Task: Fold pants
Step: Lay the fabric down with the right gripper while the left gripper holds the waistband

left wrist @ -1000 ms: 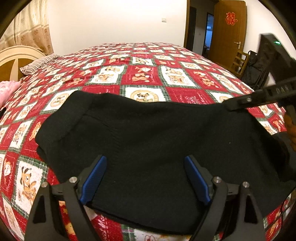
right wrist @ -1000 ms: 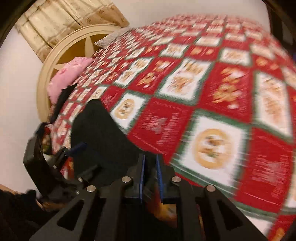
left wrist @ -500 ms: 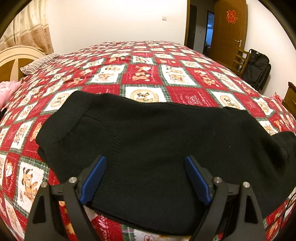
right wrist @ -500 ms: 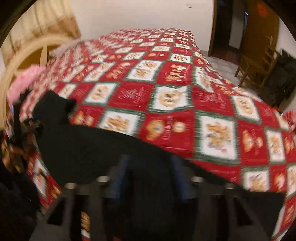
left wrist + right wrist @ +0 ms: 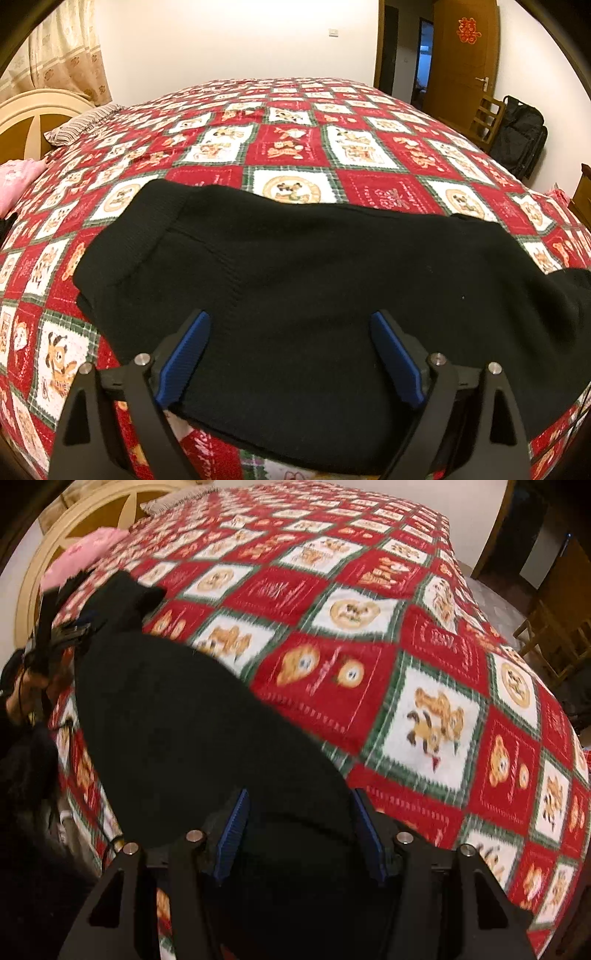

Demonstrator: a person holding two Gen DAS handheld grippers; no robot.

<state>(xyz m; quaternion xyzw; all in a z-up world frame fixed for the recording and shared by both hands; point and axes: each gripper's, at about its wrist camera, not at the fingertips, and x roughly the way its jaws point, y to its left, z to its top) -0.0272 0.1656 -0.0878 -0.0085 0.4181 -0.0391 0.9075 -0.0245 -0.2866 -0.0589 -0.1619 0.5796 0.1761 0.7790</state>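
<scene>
At the far left stands a cream headboard (image 5: 26, 118), with a pink cushion (image 5: 16, 181) and a striped pillow (image 5: 79, 123) lying against it on the bed. The red, white and green patchwork quilt (image 5: 295, 144) covers the whole bed. The black pants (image 5: 295, 273) lie spread flat across the quilt's near side, one ribbed end toward the left, the fabric running off to the right edge of the left wrist view. The left gripper (image 5: 290, 354) hangs over the near edge of the pants with its blue-padded jaws spread wide, nothing between them. The right gripper (image 5: 301, 834) sits over the other end of the pants, jaws likewise parted with cloth below them but not pinched; this view is blurred. At the right stand a wooden door (image 5: 467, 62), a wooden chair (image 5: 485, 118) and a black bag (image 5: 521, 136) beside it.
</scene>
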